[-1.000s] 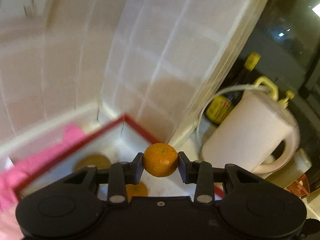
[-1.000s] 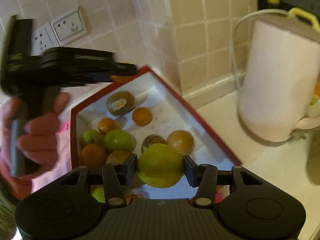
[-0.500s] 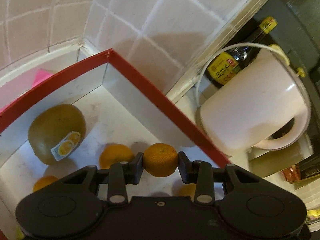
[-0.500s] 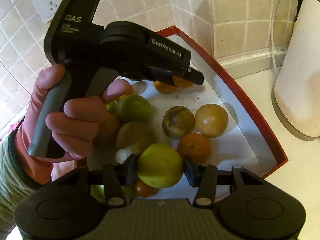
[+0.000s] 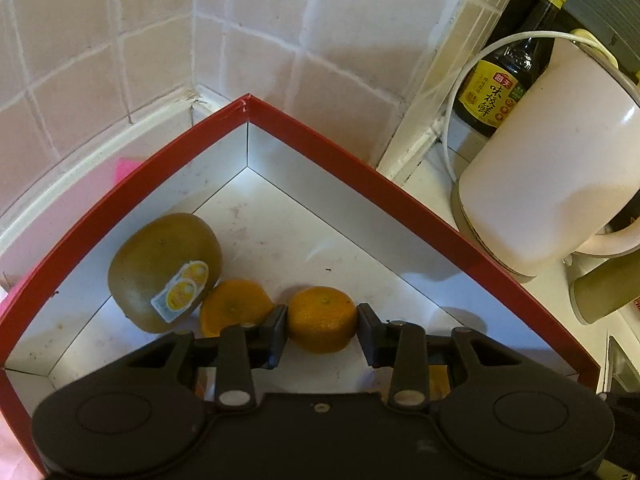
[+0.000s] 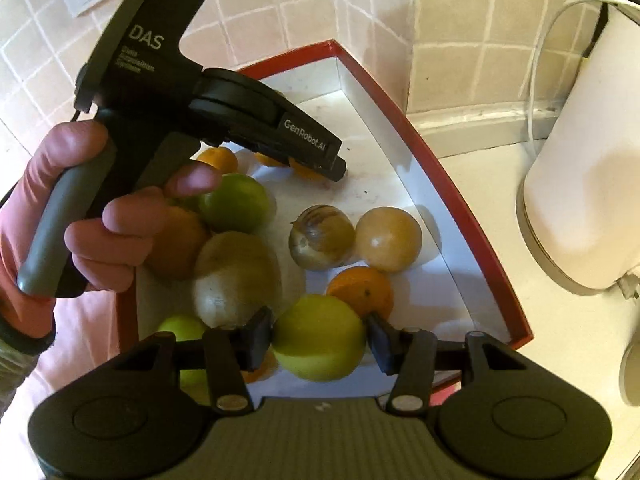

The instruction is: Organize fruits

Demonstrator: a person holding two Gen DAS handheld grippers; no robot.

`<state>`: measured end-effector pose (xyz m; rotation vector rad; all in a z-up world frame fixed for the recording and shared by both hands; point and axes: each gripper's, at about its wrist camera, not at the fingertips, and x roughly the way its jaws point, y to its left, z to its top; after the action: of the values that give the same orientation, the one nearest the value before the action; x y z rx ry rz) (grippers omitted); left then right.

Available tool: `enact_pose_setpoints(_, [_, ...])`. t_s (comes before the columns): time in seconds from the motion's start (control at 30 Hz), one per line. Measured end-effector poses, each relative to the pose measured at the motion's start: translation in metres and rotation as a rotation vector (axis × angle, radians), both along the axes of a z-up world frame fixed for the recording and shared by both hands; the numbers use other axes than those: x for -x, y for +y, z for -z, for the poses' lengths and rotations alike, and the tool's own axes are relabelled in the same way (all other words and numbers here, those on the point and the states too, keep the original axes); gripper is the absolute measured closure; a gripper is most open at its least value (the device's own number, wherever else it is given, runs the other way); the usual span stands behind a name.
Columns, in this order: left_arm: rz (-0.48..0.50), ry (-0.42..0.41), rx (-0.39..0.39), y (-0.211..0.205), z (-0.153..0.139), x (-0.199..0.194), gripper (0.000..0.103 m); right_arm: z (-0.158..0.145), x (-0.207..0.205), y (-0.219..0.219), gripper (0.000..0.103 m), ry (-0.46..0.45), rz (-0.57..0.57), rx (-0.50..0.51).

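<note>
The left gripper (image 5: 322,322) jaws hold a small round orange (image 5: 322,318), stem dimple facing up, low inside the red box (image 5: 360,168). Left of the jaws lie one brown kiwi (image 5: 164,272), sticker up, long side slanting, and one more orange (image 5: 236,306). The right gripper (image 6: 320,340) jaws hold one smooth green fruit (image 6: 320,338) over the box.

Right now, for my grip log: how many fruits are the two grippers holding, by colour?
Orange: 1, the small orange in the left gripper.
Green: 1, the green fruit in the right gripper.
Total: 2.
</note>
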<state>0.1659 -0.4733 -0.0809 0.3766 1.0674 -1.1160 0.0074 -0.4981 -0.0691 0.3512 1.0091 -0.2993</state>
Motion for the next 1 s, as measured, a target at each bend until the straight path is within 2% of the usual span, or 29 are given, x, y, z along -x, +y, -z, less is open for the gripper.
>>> enact_pose_setpoints(0.17, [0.011, -0.02, -0.006, 0.0, 0.001, 0.003, 0.057, 0.003, -0.009, 0.01, 0.047, 0.055, -0.036, 0.087])
enact_pose_setpoints(0.33, [0.014, -0.02, -0.001, 0.005, 0.0, 0.005, 0.057, 0.002, -0.006, 0.012, 0.048, 0.045, -0.037, 0.077])
enact_pose_setpoints(0.37, [0.017, -0.015, 0.004, 0.006, -0.001, 0.006, 0.054, 0.002, -0.003, 0.011, 0.048, 0.039, -0.033, 0.067])
enact_pose_setpoints(0.4, [0.022, -0.012, 0.012, 0.008, -0.002, 0.007, 0.046, 0.001, -0.002, 0.01, 0.047, 0.032, -0.028, 0.053])
enact_pose_setpoints(0.47, [0.034, 0.009, 0.028, 0.014, -0.004, 0.01, 0.032, -0.001, 0.004, 0.009, 0.039, 0.016, -0.005, 0.031])
enact_pose_setpoints(0.53, [0.027, 0.009, 0.042, 0.023, -0.01, 0.014, 0.028, -0.008, 0.009, 0.011, 0.026, -0.003, 0.012, 0.037])
enact_pose_setpoints(0.6, [0.012, -0.019, 0.049, 0.035, -0.018, 0.017, 0.024, -0.018, 0.015, 0.018, 0.023, -0.04, 0.016, 0.065])
enact_pose_setpoints(0.73, [-0.026, -0.092, 0.078, 0.062, -0.044, 0.022, 0.024, -0.043, 0.026, 0.036, 0.014, -0.096, 0.059, 0.143])
enact_pose_setpoints(1.0, [-0.156, -0.284, 0.152, 0.136, -0.118, 0.039, 0.023, -0.092, 0.056, 0.073, 0.005, -0.226, 0.17, 0.243])
